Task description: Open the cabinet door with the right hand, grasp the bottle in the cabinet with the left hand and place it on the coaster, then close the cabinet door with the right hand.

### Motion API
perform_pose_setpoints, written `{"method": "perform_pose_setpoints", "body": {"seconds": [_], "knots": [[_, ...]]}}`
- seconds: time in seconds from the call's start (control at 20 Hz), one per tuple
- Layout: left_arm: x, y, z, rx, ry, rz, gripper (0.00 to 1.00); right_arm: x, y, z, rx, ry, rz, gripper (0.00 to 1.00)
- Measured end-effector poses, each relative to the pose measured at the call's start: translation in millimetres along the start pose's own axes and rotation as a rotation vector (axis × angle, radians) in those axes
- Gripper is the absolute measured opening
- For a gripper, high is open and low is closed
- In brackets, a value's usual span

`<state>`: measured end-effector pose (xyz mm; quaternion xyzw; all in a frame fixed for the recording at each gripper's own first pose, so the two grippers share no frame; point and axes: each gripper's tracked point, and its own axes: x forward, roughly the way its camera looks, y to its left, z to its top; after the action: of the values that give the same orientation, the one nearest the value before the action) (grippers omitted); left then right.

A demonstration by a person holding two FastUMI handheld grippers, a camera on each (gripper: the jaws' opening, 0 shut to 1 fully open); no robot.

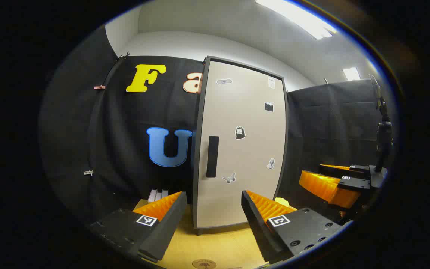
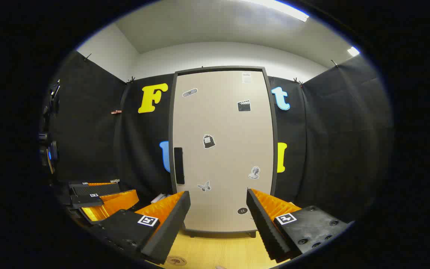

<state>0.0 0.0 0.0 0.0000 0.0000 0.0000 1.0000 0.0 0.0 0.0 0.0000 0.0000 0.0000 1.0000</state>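
Before the closed cabinet door (image 2: 222, 149), both claws hang open and empty: the left claw (image 1: 213, 209) and right claw (image 2: 218, 211). Its black handle (image 2: 178, 165) sits at the door's left edge. Stickers (image 2: 208, 141) dot the door, with no legible writing.

Cabinet door (image 1: 241, 144) seen shut, black handle (image 1: 212, 156) at its left edge. Left gripper (image 1: 213, 207) held open before it — right gripper (image 1: 336, 179) seen far right, over wooden table (image 1: 215, 246).
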Motion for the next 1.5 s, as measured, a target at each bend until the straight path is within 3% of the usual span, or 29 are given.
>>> {"method": "perform_pose_setpoints", "body": {"seconds": [0.55, 0.8, 1.5], "knots": [[17, -1, 6, 0.033, -0.017, -0.003, 0.92, 14, -4, -8, 0.007, 0.035, -0.004, 0.98], [21, -11, 2, 0.002, -0.015, -0.024, 0.93, 15, -4, -5, -0.012, 0.025, 0.010, 0.98], [14, 7, 2, 0.007, -0.022, 0.013, 0.93, 28, 19, 2, -0.036, -0.006, 0.054, 0.98]]}}
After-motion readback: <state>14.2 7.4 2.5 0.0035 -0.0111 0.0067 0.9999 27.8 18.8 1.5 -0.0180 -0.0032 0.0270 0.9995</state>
